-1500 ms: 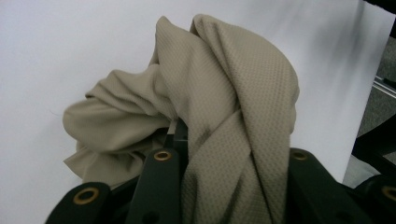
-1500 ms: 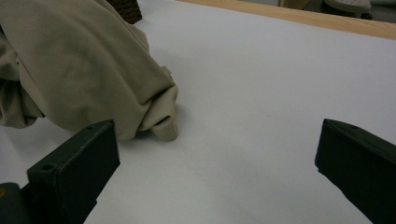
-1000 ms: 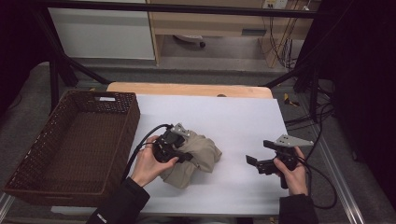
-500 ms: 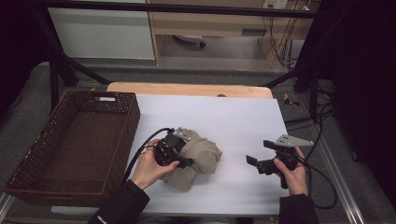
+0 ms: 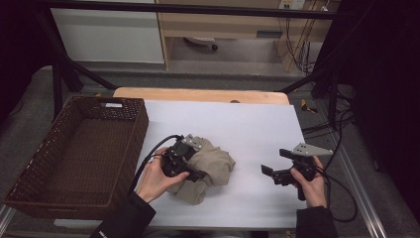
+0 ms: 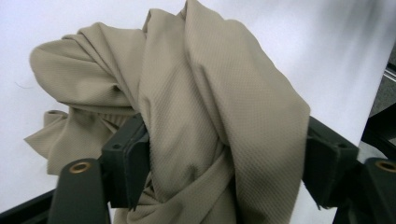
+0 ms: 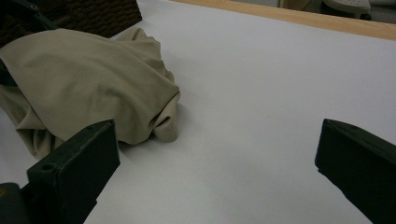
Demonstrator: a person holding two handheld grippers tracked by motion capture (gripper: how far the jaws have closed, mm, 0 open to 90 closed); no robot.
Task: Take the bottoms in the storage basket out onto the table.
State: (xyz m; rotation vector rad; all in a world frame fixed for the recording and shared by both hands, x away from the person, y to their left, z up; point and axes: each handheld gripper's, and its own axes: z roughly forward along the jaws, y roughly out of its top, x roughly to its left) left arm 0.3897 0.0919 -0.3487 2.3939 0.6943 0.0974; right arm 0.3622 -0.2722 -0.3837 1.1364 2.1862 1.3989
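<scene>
From the high view the left tool (image 5: 190,166) and its hand hide the near-left part of the beige cloth (image 5: 210,166), bunched on the white table (image 5: 247,129) right of the wicker basket (image 5: 74,158). The left gripper view shows the jaws, just been opening, with cloth folds between them and the right pad off the fabric. The right tool (image 5: 275,166) waits open and empty, well apart at the right.

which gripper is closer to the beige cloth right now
Left. The left gripper is at the beige cloth, its just-opened jaws around a fold; the right gripper hovers apart over bare table to its right.
</scene>
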